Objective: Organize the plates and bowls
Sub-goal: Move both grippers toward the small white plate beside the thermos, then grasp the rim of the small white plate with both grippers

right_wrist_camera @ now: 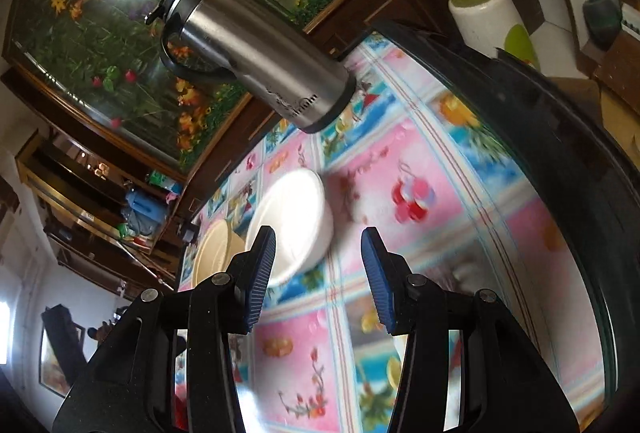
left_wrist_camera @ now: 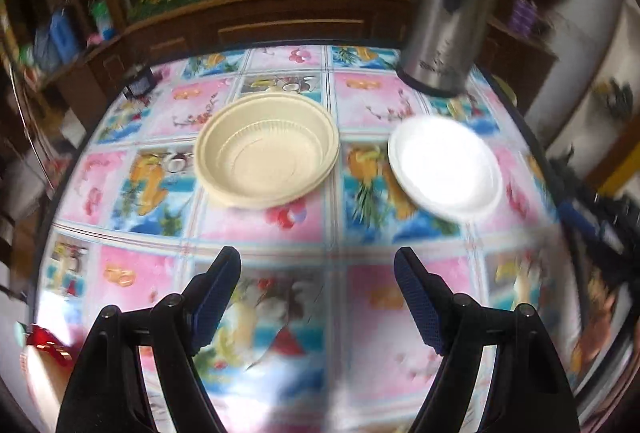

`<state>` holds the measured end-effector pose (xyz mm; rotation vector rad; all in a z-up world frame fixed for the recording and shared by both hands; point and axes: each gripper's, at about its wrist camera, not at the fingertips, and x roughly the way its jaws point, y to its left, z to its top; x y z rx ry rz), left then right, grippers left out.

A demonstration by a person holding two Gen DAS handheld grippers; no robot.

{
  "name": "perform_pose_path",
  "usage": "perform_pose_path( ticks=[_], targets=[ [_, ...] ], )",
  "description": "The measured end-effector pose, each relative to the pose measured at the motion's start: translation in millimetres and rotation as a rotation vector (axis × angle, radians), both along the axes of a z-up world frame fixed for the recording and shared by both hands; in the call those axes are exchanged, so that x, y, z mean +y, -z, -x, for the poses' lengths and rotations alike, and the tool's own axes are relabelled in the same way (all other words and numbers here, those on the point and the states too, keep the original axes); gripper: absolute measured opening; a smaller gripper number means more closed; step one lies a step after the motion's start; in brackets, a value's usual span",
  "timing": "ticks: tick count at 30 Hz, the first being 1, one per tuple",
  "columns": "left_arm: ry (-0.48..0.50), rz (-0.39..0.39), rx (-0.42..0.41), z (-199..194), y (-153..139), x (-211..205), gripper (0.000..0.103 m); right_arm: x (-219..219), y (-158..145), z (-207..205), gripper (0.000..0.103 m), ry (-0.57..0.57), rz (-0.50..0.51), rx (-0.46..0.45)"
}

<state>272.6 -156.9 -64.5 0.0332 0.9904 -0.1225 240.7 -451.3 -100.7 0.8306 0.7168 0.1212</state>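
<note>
- My left claw [left_wrist_camera: 318,269] hangs over the near part of the table [left_wrist_camera: 360,313], jaws spread wide, holding nothing.
- My right claw [right_wrist_camera: 318,253] is likewise spread and empty, tilted, with its left tip just in front of the white plate [right_wrist_camera: 292,225].
- Further out, the cream bowl [left_wrist_camera: 266,151] sits mid-table; from its doubled rim it looks like a stack of more than one, though I cannot be sure. The white plate [left_wrist_camera: 444,167] lies to its right, apart from it.
- Risk, as I judge it: the plate is thin and flat on a slick patterned cloth, so a claw coming in low may push it instead of gripping the rim.
- The light bowl could tip or slide if I pinch only one edge.
- Both views are blurred, so my aim at a rim is uncertain.
- Farthest, a steel flask [left_wrist_camera: 448,13] stands behind the plate; a wide swing could knock it over.
- A wooden cabinet [left_wrist_camera: 260,21] lies beyond the table edge.
</note>
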Motion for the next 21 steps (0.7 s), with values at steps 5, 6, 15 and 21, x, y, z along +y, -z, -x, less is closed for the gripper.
perform_pose_path(
  ticks=[5, 6, 15, 21],
  targets=[
    [-0.097, 0.069, 0.009, -36, 16, -6, 0.079, 23, 15, -30, 0.044, -0.031, -0.018, 0.007],
    [-0.105, 0.075, 0.010, -42, 19, -6, 0.079, 26, 17, -32, 0.044, -0.036, -0.011, 0.007],
    [-0.157, 0.186, 0.054, -79, 43, -22, 0.080, 32, 31, -36, 0.044, -0.032, -0.007, 0.011],
    [-0.127, 0.244, 0.080, -80, 54, -29, 0.080, 34, 34, -37, 0.044, -0.026, -0.007, 0.020]
  ],
)
